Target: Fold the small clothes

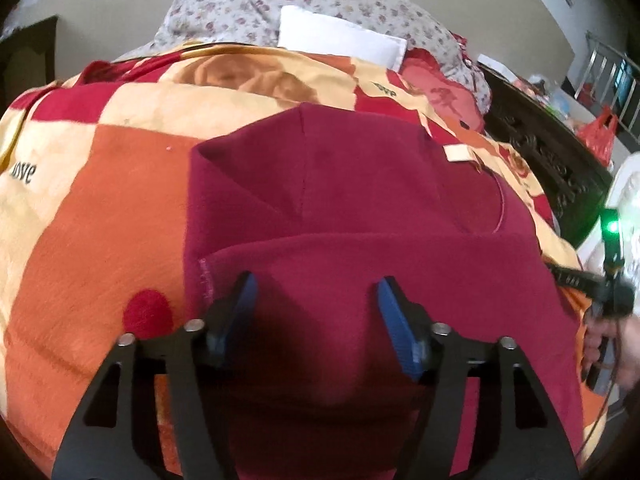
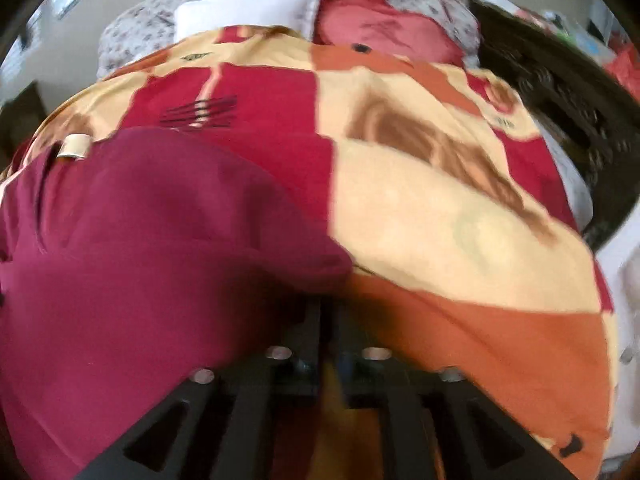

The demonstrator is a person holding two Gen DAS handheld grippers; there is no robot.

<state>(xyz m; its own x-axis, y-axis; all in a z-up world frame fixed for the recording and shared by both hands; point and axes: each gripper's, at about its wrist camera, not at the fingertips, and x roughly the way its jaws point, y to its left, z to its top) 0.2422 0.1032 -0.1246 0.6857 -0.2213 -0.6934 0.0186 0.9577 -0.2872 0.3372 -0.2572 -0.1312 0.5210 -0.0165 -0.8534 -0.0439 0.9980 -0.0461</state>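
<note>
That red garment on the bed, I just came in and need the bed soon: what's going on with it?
A person with a gripper in each hand is folding the dark red garment on the patterned blanket. The left gripper is open above a folded-over layer. The right gripper looks shut on the garment's edge. The fold isn't finished.

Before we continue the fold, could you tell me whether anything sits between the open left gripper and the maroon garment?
Nothing visible does. The left gripper hangs open directly over the maroon garment, bare fabric showing between its blue fingers; the folded flap lies just ahead.
</note>
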